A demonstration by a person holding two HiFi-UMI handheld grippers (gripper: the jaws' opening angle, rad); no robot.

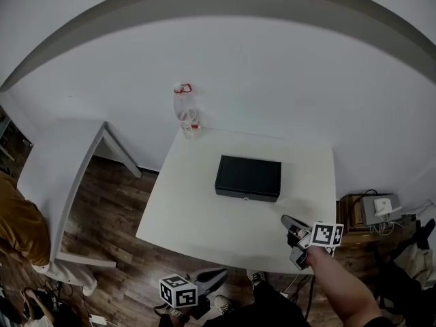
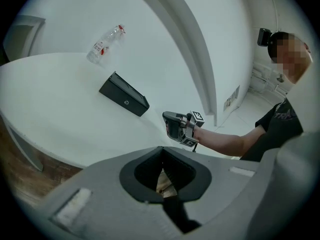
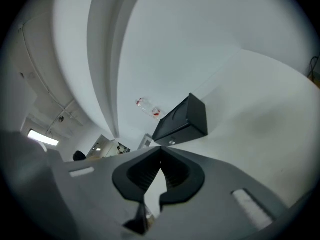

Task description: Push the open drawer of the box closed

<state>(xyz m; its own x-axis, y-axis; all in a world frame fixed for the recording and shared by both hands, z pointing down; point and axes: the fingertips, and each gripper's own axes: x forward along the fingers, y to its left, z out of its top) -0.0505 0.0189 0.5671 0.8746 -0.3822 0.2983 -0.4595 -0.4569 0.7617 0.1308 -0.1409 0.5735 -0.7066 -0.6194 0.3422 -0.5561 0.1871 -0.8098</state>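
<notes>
Head view: black box [image 1: 248, 178] on white table [image 1: 204, 213], drawer [image 1: 246, 195] seemingly flush.

White room, wooden floor

A plain white wall [image 1: 272, 67] rises behind a square white table [image 1: 197, 216], and a grey band [image 1: 204, 2] arches across the wall higher up. A second white table [image 1: 58, 162] stands to the left, with a strip of dark plank floor [image 1: 116, 196] between the two. By the wall on the right sits a low wooden stand [image 1: 354, 213] with a white device [image 1: 381, 206] and cables. A strip light [image 3: 42, 136] glows overhead in the right gripper view.
</notes>
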